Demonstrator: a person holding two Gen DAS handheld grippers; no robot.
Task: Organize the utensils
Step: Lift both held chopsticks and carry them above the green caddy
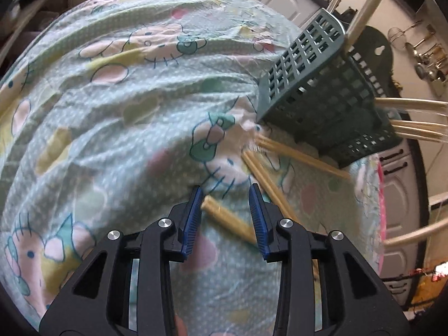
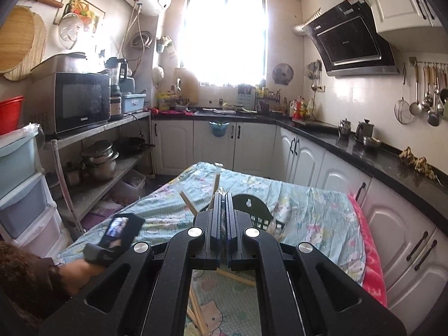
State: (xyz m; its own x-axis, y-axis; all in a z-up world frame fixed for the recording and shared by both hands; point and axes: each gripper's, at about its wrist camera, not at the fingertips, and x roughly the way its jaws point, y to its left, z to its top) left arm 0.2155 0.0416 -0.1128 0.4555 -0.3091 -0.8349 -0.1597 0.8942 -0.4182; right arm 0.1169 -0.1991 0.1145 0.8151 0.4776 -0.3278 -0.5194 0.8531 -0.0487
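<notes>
**Chopsticks and a utensil basket on the covered table**

A small kitchen with white cabinets (image 2: 305, 151) and a bright window (image 2: 226, 36) is surrounding a table that is wearing a light blue cartoon-print cloth (image 1: 117, 106). On the cloth a grey-green utensil basket (image 1: 302, 67) is standing near the far right edge, and several chopsticks are sticking out of its top. More chopsticks (image 1: 294, 154) are lying loose on the cloth just in front of the basket. The left gripper (image 1: 226, 196) is pointing down at the table with its blue fingers (image 1: 193, 218) spread; one chopstick (image 1: 226, 218) is lying on the cloth between them, and the pads are not pressing on it. The right gripper (image 2: 224, 198) is hanging higher, facing the basket, with its fingers pressed together; I cannot tell if anything is pinched between them.
</notes>
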